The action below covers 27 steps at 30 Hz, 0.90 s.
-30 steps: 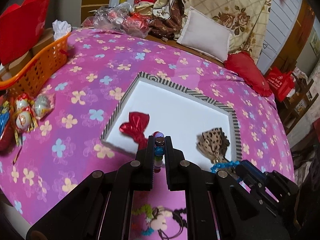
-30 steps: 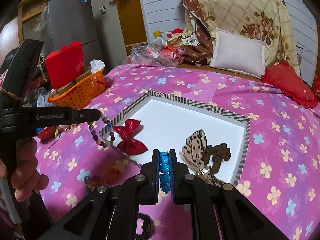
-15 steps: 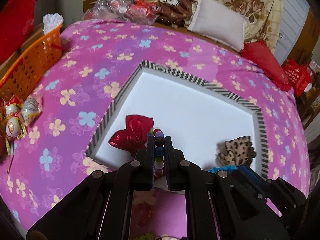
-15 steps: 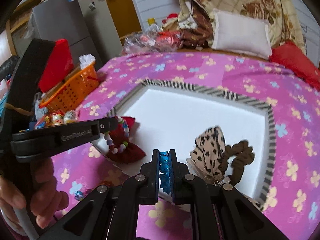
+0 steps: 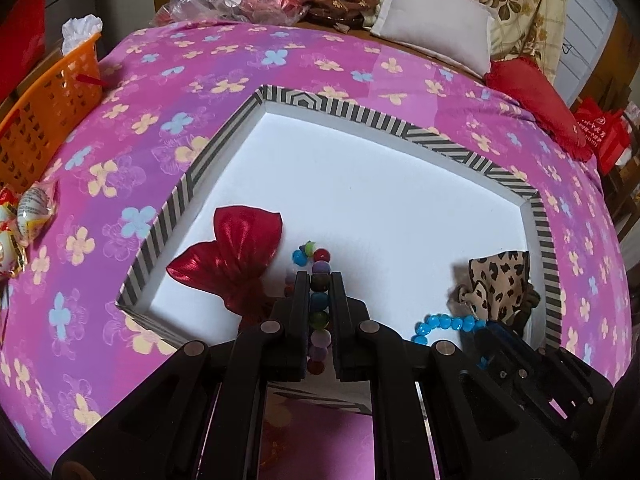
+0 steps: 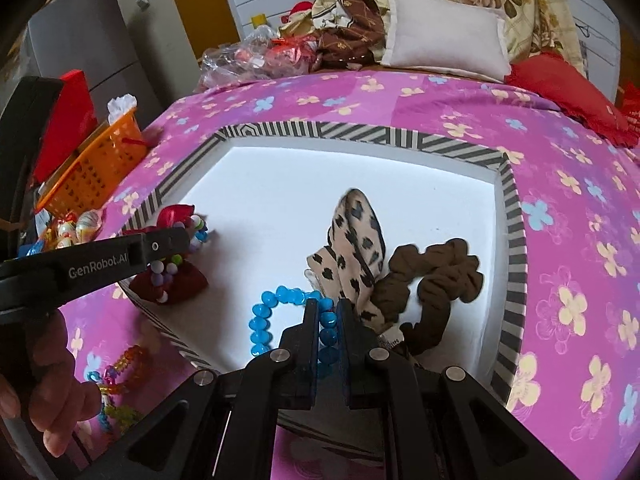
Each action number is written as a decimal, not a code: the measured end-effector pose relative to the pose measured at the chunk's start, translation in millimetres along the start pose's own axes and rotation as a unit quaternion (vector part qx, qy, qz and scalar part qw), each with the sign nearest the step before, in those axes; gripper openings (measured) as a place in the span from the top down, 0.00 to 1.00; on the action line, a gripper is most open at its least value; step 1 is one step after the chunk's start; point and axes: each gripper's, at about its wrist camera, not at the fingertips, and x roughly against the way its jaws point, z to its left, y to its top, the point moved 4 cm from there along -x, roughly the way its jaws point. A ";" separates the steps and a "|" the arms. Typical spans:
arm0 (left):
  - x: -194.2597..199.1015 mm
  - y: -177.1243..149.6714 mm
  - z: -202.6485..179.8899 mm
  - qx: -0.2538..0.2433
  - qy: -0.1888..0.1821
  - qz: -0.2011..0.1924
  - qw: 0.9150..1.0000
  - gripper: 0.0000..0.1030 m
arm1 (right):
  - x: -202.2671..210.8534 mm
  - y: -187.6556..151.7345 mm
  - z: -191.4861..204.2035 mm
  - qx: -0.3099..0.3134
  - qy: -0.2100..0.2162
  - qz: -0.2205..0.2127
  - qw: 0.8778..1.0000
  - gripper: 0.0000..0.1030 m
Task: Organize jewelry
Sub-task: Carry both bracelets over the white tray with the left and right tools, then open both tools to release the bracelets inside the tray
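Multicoloured round-bead bracelet: pinched between the fingers of the left gripper, jaws narrowed onto the strand, beads stacked in the gap. Its free end hangs over the white floor of the shallow tray with the black-and-white striped rim, near-left part; contact with the floor can't be confirmed. Shiny red fabric bow lies just left of it inside the tray, touching the near-left wall. In the right wrist view the left gripper comes in from the left, the bracelet draped over the bow.

Translucent blue bead bracelet: clamped in the right gripper, jaws narrow on a few beads, the loop spread to the left on the tray floor near the near wall. Leopard-print fabric scrunchie sits just beside the right gripper's tip, touching a dark brown ruffled scrunchie on its right, close to the tray's right wall.

Outside the tray, on the pink flowered cloth: more bead bracelets near-left, orange plastic basket far-left.
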 end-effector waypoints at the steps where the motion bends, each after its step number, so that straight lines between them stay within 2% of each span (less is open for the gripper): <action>1: -0.9 -0.5 -0.7 -0.001 0.001 0.001 1.000 0.93 | -0.7 -1.2 -0.5 0.000 -0.001 0.002 1.000 0.92; 8: -0.5 -4.1 -4.0 -0.012 0.009 -0.005 1.000 0.93 | -3.2 -6.6 -2.6 -0.004 -0.013 0.008 1.000 0.91; 11: 0.7 -4.8 -4.5 -0.013 0.010 -0.006 1.000 0.92 | -0.4 -8.1 -4.7 -0.010 -0.022 0.005 1.000 0.77; 13: 1.7 -6.0 -4.4 -0.013 0.010 -0.006 1.000 0.88 | 2.0 -8.5 -4.5 -0.012 -0.021 0.001 1.000 0.71; 17: 5.0 -6.8 -3.9 -0.011 0.004 -0.006 1.000 0.67 | 9.0 -8.6 -0.5 -0.008 -0.020 -0.002 1.000 0.71; 20: 11.9 -7.1 -1.9 -0.008 -0.002 -0.010 1.000 0.62 | 17.0 -9.4 3.2 -0.007 -0.020 -0.009 1.000 0.71; 23: 19.9 -6.7 2.7 0.001 -0.008 -0.011 1.000 0.50 | 28.8 -9.9 7.0 -0.008 -0.015 -0.019 1.000 0.71; 27: 38.1 -6.8 14.7 0.020 -0.018 -0.019 0.999 0.49 | 48.4 -12.3 15.1 -0.001 -0.010 -0.034 0.999 0.67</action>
